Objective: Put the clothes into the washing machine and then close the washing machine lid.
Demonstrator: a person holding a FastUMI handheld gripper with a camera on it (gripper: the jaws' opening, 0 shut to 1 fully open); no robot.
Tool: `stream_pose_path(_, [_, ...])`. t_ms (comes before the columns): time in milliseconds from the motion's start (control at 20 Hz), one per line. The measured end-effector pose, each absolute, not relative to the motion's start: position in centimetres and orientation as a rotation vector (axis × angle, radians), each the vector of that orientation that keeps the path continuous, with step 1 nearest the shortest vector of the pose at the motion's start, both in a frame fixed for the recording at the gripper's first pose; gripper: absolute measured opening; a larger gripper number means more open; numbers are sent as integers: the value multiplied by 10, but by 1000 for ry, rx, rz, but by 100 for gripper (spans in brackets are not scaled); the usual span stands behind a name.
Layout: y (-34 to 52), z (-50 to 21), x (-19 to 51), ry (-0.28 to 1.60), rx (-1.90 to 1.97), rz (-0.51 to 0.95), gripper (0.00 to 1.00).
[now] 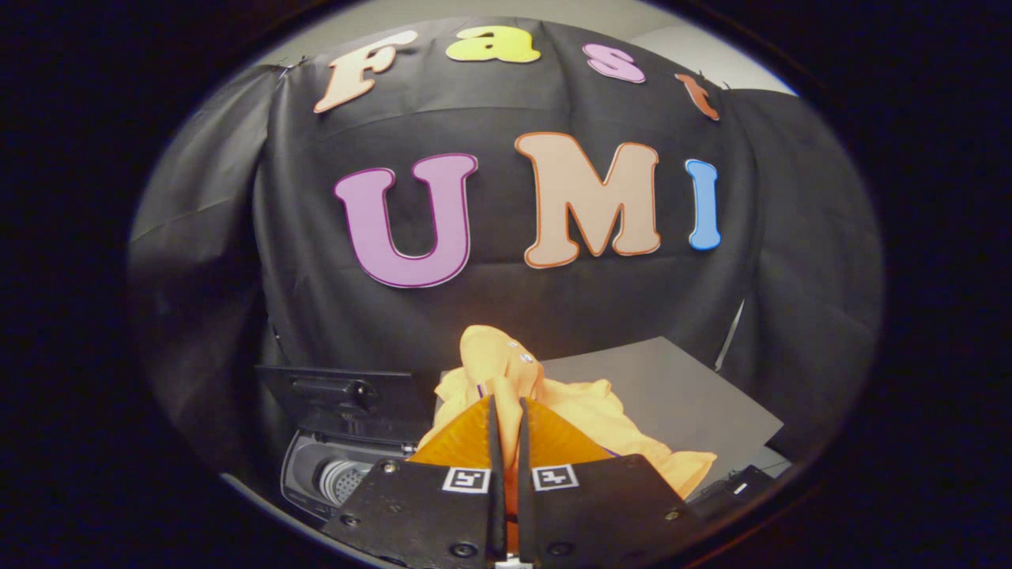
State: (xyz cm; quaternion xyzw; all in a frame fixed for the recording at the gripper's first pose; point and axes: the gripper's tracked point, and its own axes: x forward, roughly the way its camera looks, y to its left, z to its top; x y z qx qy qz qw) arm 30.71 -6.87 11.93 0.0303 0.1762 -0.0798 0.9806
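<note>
Orange wedge-shaped fingers [466, 438] of the tongs [507, 427] stand nearly together, with only a narrow slit between them, and a fold of the yellow-orange garment [585, 415] is pinched in that slit, both fingers pressing on it. Each finger's black mount carries a small square black-and-white marker [465, 479] near the inner edge. The cloth rises in a bunched peak just ahead of the fingertips, with two or three small pale buttons [525, 357] showing on it, and the rest of it drapes down and off to the right of the fingers, lifted off the surfaces below. Beside the left finger and lower down sits the washing machine [316, 474], its top open so that the pale drum with a perforated disc at the bottom is visible. Its dark lid [340, 399] stands raised behind the opening, tilted back. To the right, beyond the hanging cloth, lies a flat grey tabletop [696, 395]. Behind everything hangs the black cloth wall [553, 308] of the booth.
</note>
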Motion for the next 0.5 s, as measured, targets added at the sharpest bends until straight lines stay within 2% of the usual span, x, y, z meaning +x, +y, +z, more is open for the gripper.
stream_pose_path(500, [32,141,313,305,143,-69,5])
